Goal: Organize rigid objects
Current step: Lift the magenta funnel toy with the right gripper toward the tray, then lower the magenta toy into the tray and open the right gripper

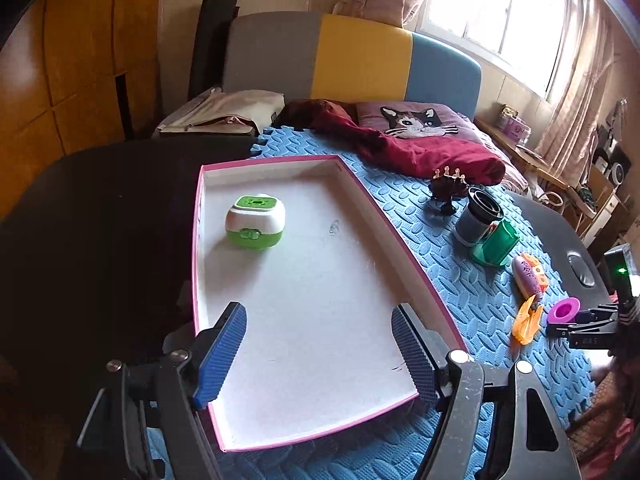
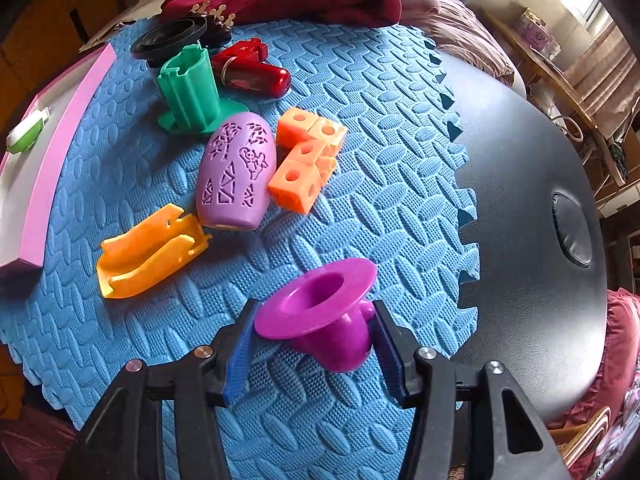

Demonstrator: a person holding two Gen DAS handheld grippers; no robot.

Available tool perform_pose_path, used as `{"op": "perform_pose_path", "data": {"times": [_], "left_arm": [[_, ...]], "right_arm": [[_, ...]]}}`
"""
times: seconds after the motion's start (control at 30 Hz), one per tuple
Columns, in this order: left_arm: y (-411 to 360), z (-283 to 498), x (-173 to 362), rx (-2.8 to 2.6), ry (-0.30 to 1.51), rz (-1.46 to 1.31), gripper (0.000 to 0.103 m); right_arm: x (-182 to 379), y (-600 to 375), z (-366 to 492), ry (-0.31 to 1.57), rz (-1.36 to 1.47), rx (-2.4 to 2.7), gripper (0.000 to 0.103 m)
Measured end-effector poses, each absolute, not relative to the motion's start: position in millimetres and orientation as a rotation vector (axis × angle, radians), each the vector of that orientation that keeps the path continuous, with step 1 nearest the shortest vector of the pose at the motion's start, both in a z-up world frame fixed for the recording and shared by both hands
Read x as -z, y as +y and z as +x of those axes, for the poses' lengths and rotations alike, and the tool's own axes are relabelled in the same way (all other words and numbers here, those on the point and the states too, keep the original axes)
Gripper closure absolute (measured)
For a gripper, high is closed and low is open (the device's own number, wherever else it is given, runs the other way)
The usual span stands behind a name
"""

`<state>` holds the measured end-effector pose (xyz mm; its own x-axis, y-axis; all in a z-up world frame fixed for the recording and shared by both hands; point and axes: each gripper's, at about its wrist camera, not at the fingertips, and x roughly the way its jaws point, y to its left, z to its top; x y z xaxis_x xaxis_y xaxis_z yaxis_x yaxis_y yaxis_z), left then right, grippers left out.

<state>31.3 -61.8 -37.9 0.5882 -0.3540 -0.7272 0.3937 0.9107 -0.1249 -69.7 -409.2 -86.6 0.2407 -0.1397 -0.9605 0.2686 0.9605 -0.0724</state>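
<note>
- Right gripper [image 2: 314, 344] closed on the magenta flanged cup [image 2: 320, 314], pads pressing the narrow body under the wide brim, tipped sideways, apparently just off the blue foam mat [image 2: 380, 120].
- Left gripper [image 1: 320, 354] open and empty, poised over the near end of the pink-rimmed tray [image 1: 404, 236].
- Inside the tray only a green-and-white box [image 1: 255, 222], near the far left corner.
- Well apart from the tray, on the mat: purple egg-shaped shell [image 2: 236, 172], orange linked cubes [image 2: 308, 160], orange scoop-like piece [image 2: 150, 252], green stand [image 2: 192, 88], red toy [image 2: 252, 70].
- Likely risk: rounded, smooth body rotating or slipping between the pads, since gripped off-centre below the brim.
- Likely risk: brim catching the tray's raised wall if carried across too low.
- Possible clash with the idle left gripper, parked right over the drop zone.
</note>
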Motion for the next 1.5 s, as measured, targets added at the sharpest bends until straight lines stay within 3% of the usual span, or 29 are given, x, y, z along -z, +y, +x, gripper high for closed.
{"op": "perform_pose_path", "data": {"times": [0.43, 0.9, 1.17, 1.5], "left_arm": [[-57.4, 23.6, 40.1, 0.407, 0.834, 0.068, 0.027], [-37.6, 15.6, 3.2, 0.205, 0.625, 0.226, 0.027], [-23.5, 15.7, -4.0, 0.150, 0.608, 0.236, 0.027], [-15.1, 15.8, -2.8, 0.128, 0.616, 0.235, 0.027]], "right_arm": [[87.6, -414.3, -70.8, 1.295, 0.137, 0.284, 0.048], [85.8, -413.6, -76.1, 1.270, 0.174, 0.323, 0.049], [74.9, -413.9, -83.3, 1.170, 0.240, 0.323, 0.049], [22.7, -379.2, -75.8, 0.932, 0.275, 0.212, 0.049]]}}
